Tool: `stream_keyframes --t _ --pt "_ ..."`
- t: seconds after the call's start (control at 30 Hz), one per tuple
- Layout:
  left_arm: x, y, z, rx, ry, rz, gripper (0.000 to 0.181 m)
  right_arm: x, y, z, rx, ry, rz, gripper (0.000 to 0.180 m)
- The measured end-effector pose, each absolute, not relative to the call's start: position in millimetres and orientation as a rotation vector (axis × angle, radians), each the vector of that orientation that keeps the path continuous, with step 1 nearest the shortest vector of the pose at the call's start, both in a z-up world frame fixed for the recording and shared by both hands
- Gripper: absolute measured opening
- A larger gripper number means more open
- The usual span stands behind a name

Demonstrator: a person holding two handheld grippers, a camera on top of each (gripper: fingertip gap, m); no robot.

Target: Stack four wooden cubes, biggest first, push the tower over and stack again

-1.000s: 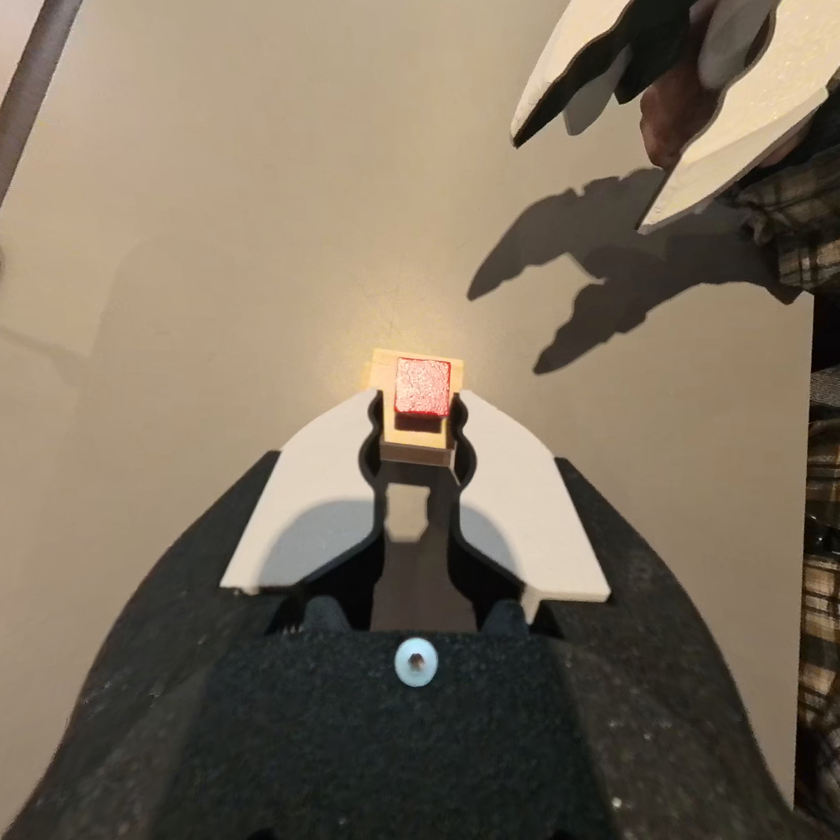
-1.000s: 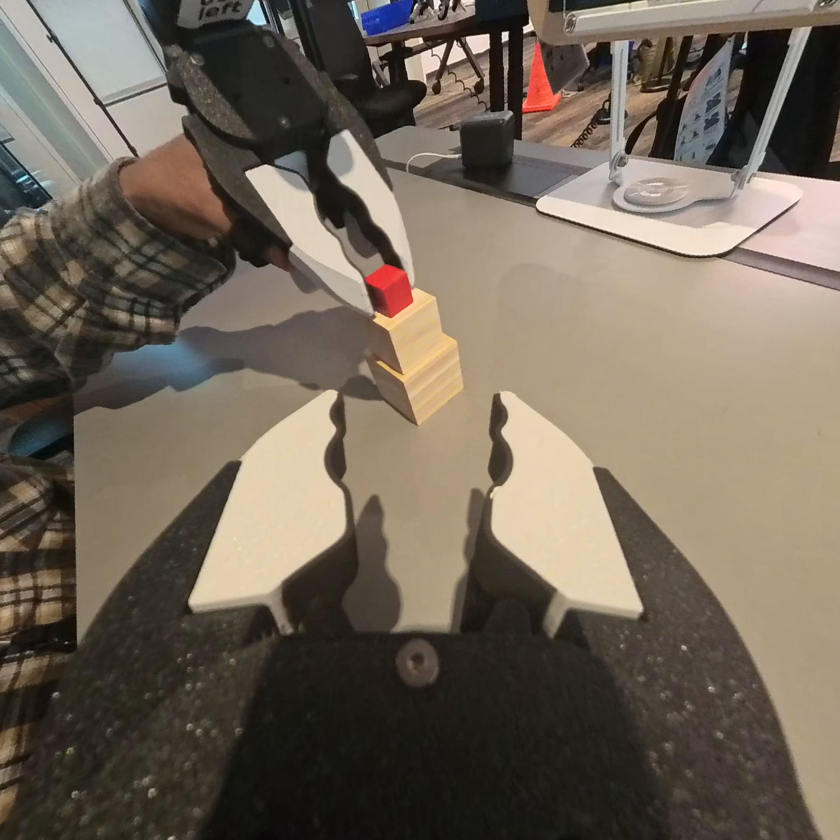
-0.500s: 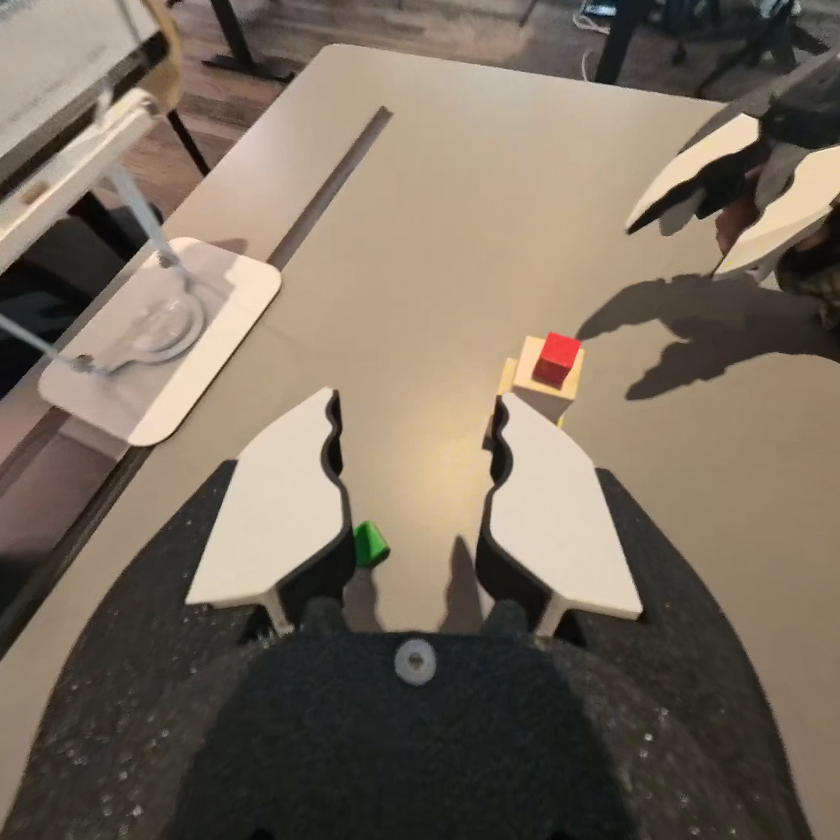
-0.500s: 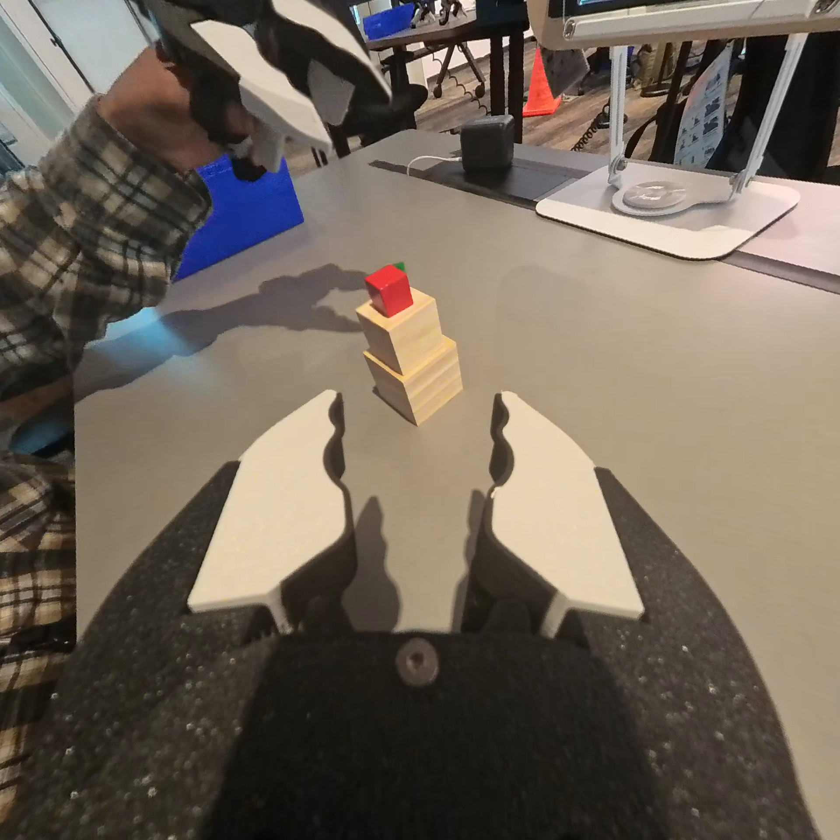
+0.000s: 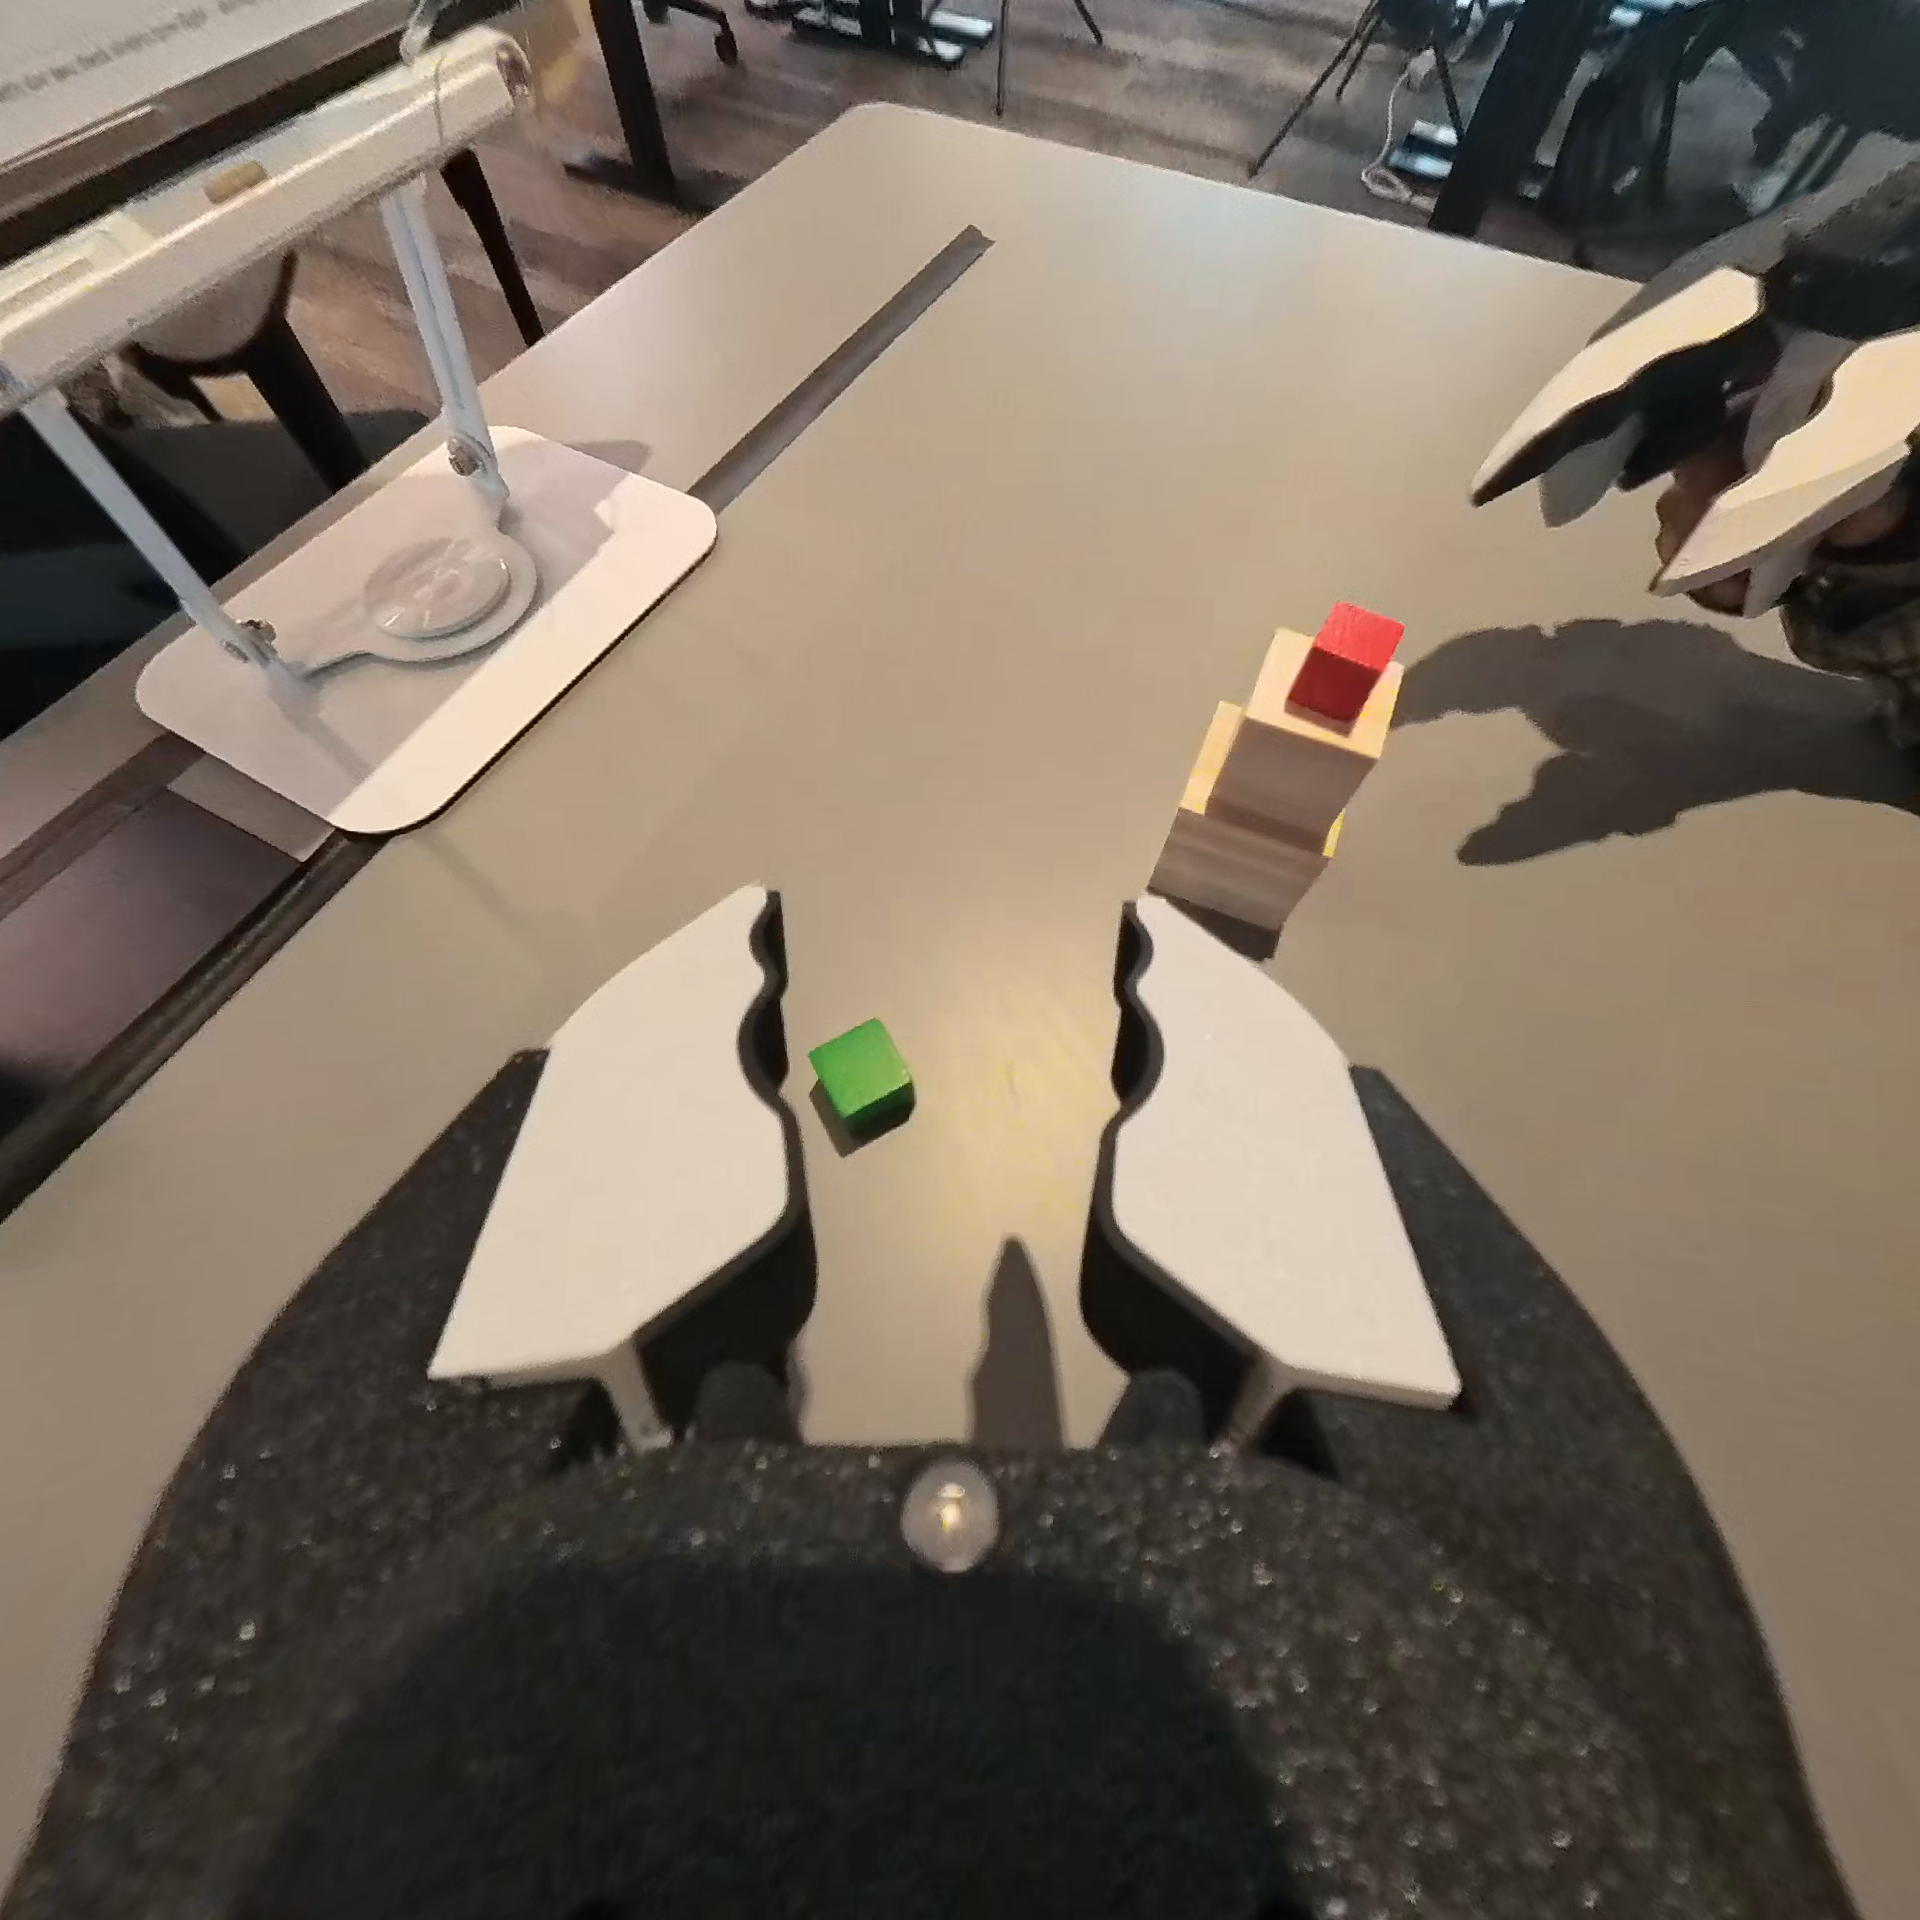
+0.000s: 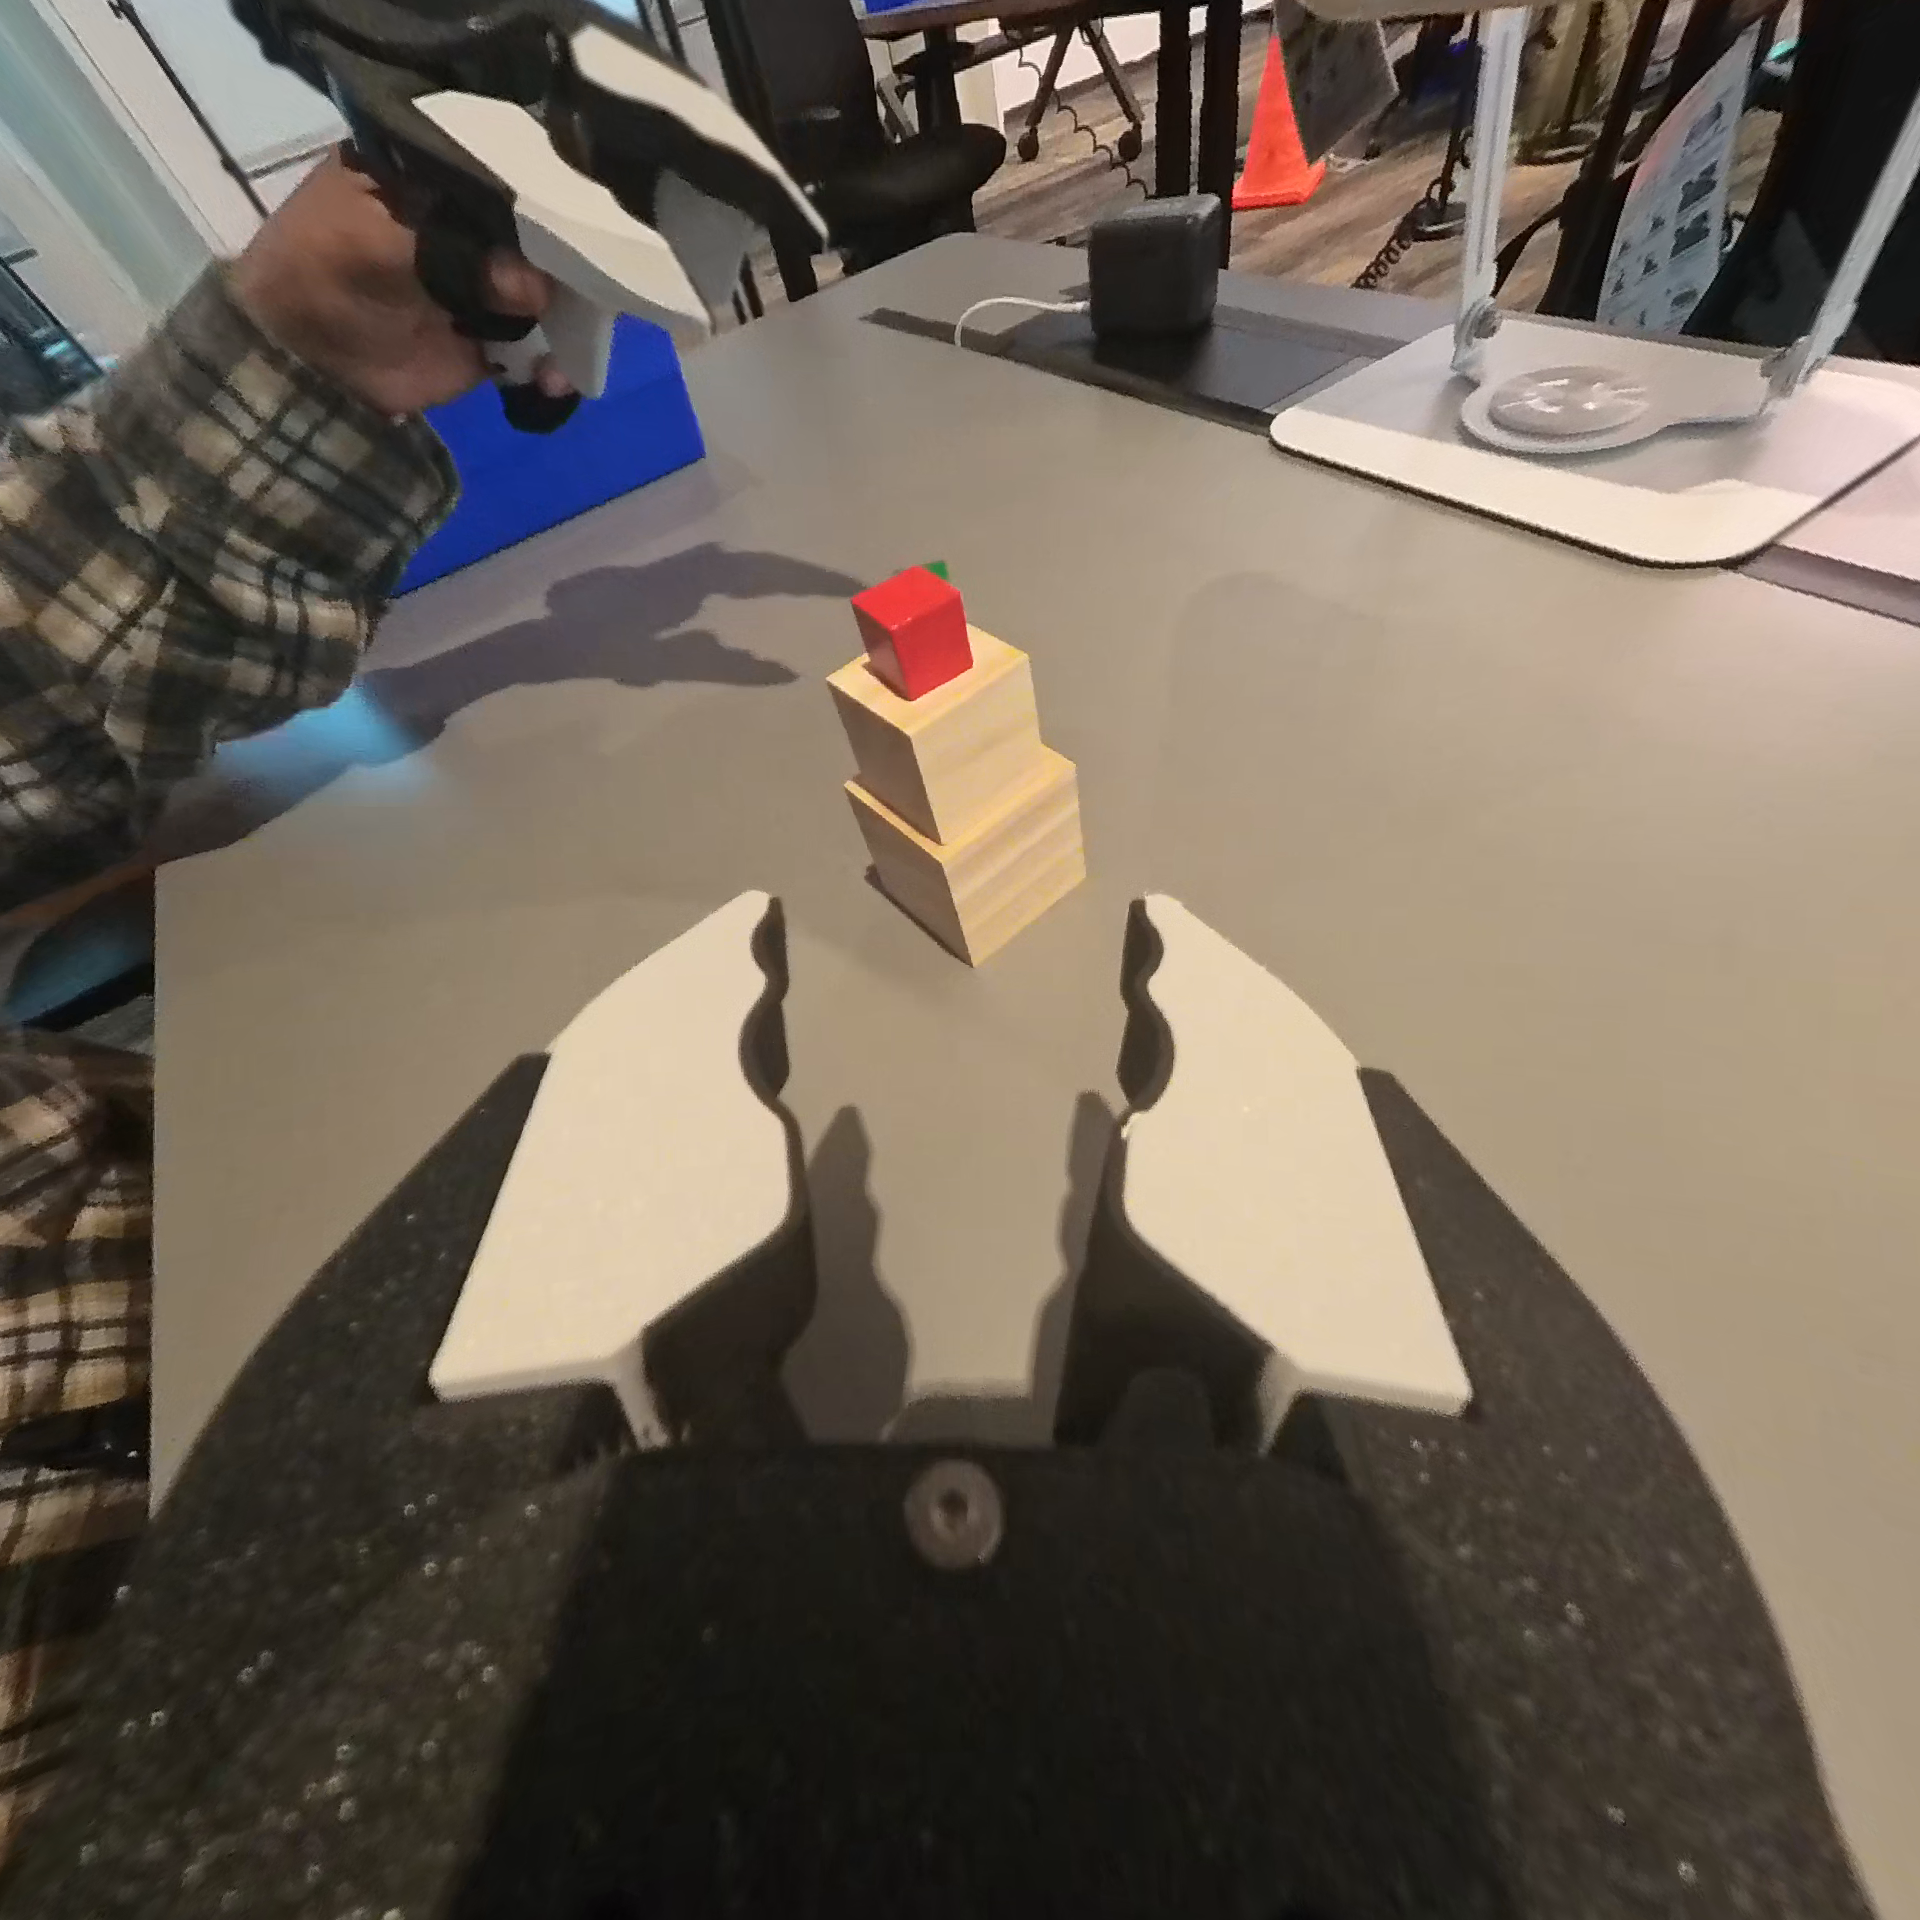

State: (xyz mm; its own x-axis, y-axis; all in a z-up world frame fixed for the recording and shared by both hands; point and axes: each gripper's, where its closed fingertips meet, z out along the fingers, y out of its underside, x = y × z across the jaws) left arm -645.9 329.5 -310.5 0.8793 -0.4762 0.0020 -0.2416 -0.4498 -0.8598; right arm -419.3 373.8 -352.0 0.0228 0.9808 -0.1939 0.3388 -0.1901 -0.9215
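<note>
With three blocks stacked on the bench (image 5: 1039,520) and the red cube (image 5: 1345,661) on top, the empty left gripper (image 5: 945,997) spreads its fingers over the green cube (image 5: 861,1074), presumably to take it, while the right gripper (image 6: 951,997) waits, released.

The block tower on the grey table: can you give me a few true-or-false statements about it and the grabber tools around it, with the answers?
1. The red cube sits on top of two plain wooden cubes. True.
2. The green cube is already on the tower. False: it lies alone on the table, seen between the open fingers of the left gripper.
3. The right gripper is shut on a cube. False: it is open and holds nothing.
4. The larger plain cube is at the bottom. True.
5. The tower has fallen over. False: three cubes stand stacked.
</note>
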Motion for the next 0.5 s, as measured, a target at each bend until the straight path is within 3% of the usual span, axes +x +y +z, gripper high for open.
stream_keyframes --t 0.13,0.27,0.5 --pt "-651.9 314.9 -316.8 -2.004 0.478 -0.263 0.058 -423.0 383.8 -357.0 -1.672 -1.339 1.122 0.051" --pt "-664.3 298.3 -334.7 -1.987 0.436 -0.222 0.057 -424.3 397.7 -360.7 -1.827 -1.312 1.081 0.018" --pt "-684.1 282.0 -351.2 -1.937 0.34 -0.266 0.057 -438.7 408.0 -364.0 -1.952 -1.37 0.97 0.0"
